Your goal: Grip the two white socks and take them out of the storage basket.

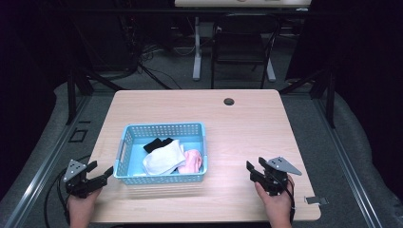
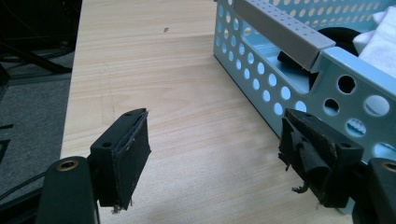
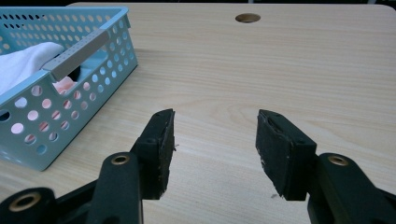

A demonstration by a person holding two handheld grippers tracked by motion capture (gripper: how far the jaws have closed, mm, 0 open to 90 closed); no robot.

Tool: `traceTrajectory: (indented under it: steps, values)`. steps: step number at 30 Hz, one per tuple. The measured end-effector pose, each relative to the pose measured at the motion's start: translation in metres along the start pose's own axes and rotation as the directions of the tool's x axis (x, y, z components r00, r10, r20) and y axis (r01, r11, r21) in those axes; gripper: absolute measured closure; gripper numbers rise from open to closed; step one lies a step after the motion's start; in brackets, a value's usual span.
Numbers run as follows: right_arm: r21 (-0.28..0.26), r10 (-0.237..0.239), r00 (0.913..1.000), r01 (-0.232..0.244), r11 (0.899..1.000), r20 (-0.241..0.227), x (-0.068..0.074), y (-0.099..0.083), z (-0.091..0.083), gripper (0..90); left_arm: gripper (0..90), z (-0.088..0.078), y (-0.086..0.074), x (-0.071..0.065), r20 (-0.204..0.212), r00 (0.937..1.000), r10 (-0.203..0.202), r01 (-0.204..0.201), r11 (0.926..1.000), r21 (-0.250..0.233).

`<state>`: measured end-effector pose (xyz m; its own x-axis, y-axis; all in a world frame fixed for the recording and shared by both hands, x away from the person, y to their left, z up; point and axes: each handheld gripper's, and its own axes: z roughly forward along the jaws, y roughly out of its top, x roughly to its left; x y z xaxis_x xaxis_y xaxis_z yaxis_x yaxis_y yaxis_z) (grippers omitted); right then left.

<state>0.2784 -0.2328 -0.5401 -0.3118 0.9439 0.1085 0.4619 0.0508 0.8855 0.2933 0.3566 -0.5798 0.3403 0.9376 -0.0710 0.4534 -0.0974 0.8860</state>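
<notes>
Two grippers, both empty: left gripper (image 1: 97,174) at the table's (image 1: 247,118) left edge, jaws spread wide, just beside the blue perforated basket's (image 1: 164,129) near-left corner; right gripper (image 1: 256,172) well apart to the basket's right, jaws parted over bare wood, pinching nothing. Inside the basket, a white folded cloth (image 1: 163,159) in the middle, a pink cloth (image 1: 192,161) touching its right side, a black cloth (image 1: 157,144) behind.

Likely trouble: snagging a frayed pad (image 2: 306,151) of the left gripper in a wall hole, seen close in the left gripper view, and dragging the light basket along. Reaching in from the right, clipping the grey handle bar (image 3: 77,53). Pinching white and pink together, given the overlap. Nudging the basket off the near edge.
</notes>
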Motion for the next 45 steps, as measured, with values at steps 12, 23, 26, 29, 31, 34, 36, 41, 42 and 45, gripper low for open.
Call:
traceTrajectory:
  steps: [12,23,26,29,31,34,36,41,42,45]
  values:
    - [0.045,-0.031,0.9995,0.031,0.999,0.003,0.006,0.001,0.002,48.9,23.9,-0.001,-0.001,0.002,0.01,0.9998,-0.019,0.019,0.9997,-0.015]
    - [0.039,-0.038,0.9993,0.038,0.998,0.0,0.008,0.003,0.004,48.9,23.9,-0.004,-0.001,0.002,-0.007,0.9997,-0.025,0.025,0.999,-0.038]
    - [0.04,-0.048,0.9988,0.049,0.998,-0.008,0.011,0.004,0.004,48.8,24.0,-0.005,0.0,0.002,-0.011,0.9996,-0.027,0.026,0.9985,-0.048]
    - [0.05,-0.058,0.9981,0.059,0.997,-0.023,0.015,0.007,0.005,48.8,24.0,-0.006,0.0,0.0,-0.015,0.9997,-0.018,0.017,0.9979,-0.062]
    - [0.057,-0.062,0.9976,0.064,0.996,-0.032,0.017,0.011,0.006,48.9,24.1,-0.007,0.0,0.0,-0.013,0.9998,-0.012,0.011,0.9981,-0.06]
    - [0.067,-0.06,0.9965,0.064,0.996,-0.058,0.021,0.019,0.006,50.2,24.1,-0.008,0.0,0.001,-0.015,0.9997,-0.018,0.017,0.9978,-0.065]
    - [0.076,-0.076,0.9952,0.08,0.994,-0.062,0.024,0.025,0.008,50.2,24.0,-0.008,0.0,0.001,-0.016,0.9997,-0.021,0.02,0.9976,-0.066]
    - [0.096,-0.095,0.992,0.103,0.99,-0.083,0.037,0.042,0.017,50.1,23.9,-0.007,0.001,0.001,-0.016,0.9997,-0.017,0.016,0.998,-0.062]
    - [0.1,-0.101,0.9911,0.11,0.989,-0.086,0.04,0.046,0.019,49.9,23.9,-0.007,0.001,0.001,-0.016,0.9997,-0.017,0.016,0.998,-0.062]
    - [0.108,-0.099,0.9887,0.111,0.988,-0.112,0.05,0.057,0.025,49.4,23.9,-0.006,0.0,0.001,-0.012,0.9998,-0.015,0.014,0.9985,-0.053]
